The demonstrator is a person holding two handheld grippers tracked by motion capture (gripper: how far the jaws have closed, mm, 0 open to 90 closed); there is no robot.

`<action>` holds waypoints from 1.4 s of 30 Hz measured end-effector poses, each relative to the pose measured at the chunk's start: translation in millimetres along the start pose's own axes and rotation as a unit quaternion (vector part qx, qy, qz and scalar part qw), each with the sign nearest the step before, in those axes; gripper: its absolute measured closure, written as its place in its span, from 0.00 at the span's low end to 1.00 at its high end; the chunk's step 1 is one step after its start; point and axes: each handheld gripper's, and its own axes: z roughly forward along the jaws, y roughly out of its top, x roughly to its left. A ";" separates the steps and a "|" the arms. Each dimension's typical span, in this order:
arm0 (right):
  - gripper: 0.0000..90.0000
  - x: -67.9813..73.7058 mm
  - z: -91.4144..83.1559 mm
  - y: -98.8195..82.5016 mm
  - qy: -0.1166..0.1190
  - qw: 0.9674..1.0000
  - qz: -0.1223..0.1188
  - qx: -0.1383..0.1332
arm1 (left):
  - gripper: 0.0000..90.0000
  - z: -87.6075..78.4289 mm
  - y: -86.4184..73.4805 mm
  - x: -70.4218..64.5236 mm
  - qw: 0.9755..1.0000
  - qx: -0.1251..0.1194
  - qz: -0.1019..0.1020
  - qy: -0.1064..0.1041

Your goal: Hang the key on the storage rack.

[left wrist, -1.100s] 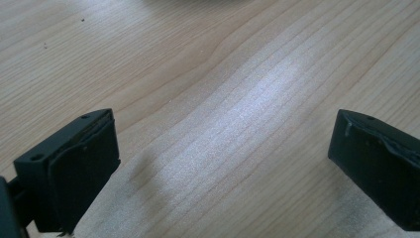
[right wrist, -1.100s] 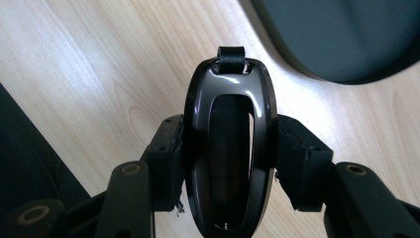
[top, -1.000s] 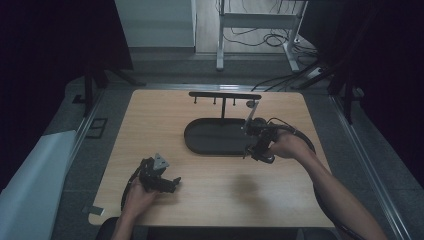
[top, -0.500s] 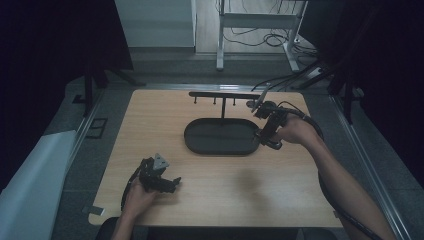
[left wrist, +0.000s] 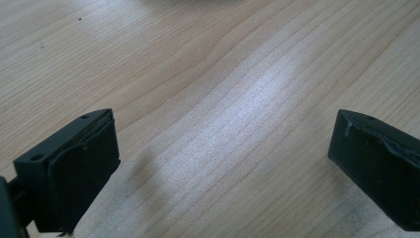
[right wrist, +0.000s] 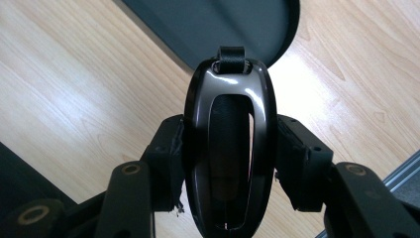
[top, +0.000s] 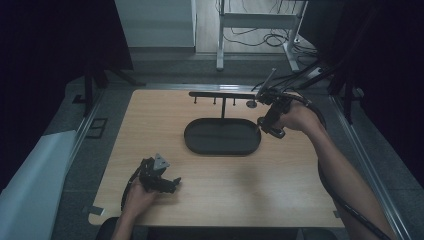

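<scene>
The right tongs (right wrist: pixel 225 163) grip a key fob (right wrist: pixel 229 148), lifted near the hook rack (top: pixel 222 95) at one o'clock; hanging remains. The left tongs (left wrist: pixel 223 163) rest open.

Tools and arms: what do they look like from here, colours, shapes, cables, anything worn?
Both tools are black. The left tool carries a grey three-cornered plate on top, and its jaws end in flat rectangular black pads. The right tool has black hinged links with round screw holes. A black cable trails along the right forearm; another loops beside the left hand. Both forearms are bare, no sleeves in view.
</scene>
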 end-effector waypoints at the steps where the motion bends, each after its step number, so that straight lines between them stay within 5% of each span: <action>1: 0.54 -1.0 -1.2 1.5 -0.001 1.000 0.000 -0.001 | 0.00 -0.1 0.0 0.1 1.000 0.000 0.000 0.000; 42: 0.54 -18.6 -36.3 55.2 -0.034 0.997 0.066 -0.010 | 0.00 0.7 -0.2 -1.7 1.000 0.001 0.005 0.000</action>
